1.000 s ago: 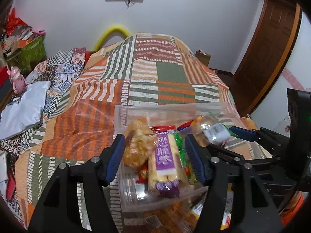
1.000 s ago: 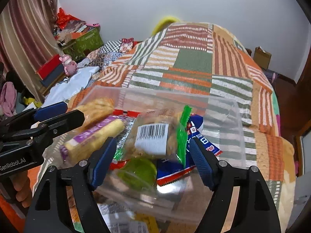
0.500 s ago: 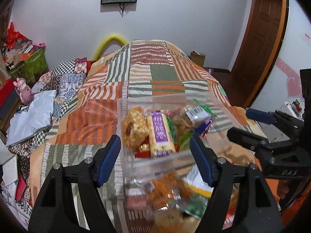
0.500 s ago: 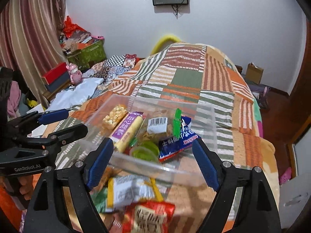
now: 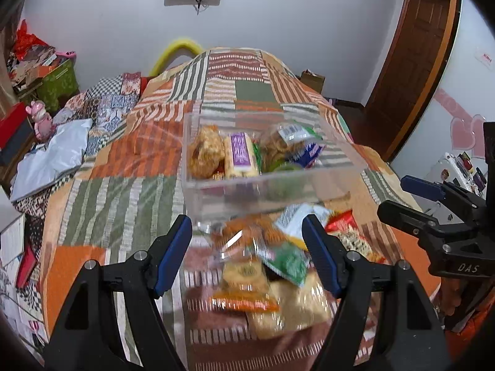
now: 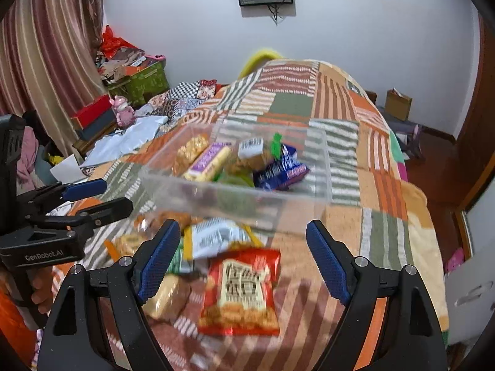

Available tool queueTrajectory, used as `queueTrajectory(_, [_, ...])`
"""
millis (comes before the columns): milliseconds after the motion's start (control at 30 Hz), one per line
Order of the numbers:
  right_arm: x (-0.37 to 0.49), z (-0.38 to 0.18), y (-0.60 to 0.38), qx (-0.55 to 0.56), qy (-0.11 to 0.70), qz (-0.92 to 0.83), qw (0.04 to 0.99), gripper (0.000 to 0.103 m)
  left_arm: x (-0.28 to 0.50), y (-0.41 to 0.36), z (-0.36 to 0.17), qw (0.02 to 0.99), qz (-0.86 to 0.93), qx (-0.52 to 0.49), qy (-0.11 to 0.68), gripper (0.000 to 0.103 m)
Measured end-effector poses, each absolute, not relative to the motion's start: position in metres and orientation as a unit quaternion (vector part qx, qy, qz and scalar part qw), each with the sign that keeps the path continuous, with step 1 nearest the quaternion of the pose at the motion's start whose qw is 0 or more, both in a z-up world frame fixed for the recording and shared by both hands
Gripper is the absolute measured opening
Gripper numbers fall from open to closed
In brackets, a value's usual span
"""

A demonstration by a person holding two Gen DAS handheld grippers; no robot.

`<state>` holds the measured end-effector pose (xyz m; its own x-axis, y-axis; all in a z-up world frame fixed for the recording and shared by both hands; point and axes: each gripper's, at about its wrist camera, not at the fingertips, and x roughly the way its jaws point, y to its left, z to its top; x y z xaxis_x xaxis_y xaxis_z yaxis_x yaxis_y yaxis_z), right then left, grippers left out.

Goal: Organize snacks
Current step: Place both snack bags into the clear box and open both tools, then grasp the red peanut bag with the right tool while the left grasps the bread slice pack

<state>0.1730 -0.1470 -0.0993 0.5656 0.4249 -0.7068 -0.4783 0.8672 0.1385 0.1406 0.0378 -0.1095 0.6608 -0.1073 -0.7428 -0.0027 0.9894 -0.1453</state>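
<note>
Having been pulled back from the clear box (image 5: 272, 182), both the left gripper (image 5: 247, 256) and right gripper (image 6: 244, 259) are held released over loose packets (image 6: 238, 290) at the bed's (image 5: 123, 204) near edge, so another pickup is likely begun.

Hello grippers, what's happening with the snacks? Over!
Left gripper open, right gripper open, both empty. Clear box part filled. Loose snack pile waits on bedspread. Nothing blocking.
</note>
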Motion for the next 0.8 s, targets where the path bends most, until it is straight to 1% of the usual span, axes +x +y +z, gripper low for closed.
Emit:
queueTrajectory(367, [0.157,-0.139,-0.166,-0.021,0.436,0.238,0.868,0.082,0.106,0.033,-0.150,0.883,-0.026,-0.097,0.459,0.073])
queueTrajectory(667, [0.152,-0.159,-0.169,-0.019,0.457,0.236,0.857,0.082,0.103,0.005,-0.173,0.868,-0.055,-0.096,0.484,0.073])
queueTrajectory(767, [0.154,-0.165,-0.167,-0.021,0.464,0.235,0.854,0.082,0.106,-0.003,-0.175,0.871,-0.057,-0.089,0.479,0.088])
queueTrajectory(800, [0.155,-0.167,-0.167,-0.022,0.466,0.235,0.853,0.082,0.107,-0.005,-0.176,0.872,-0.058,-0.087,0.479,0.088])
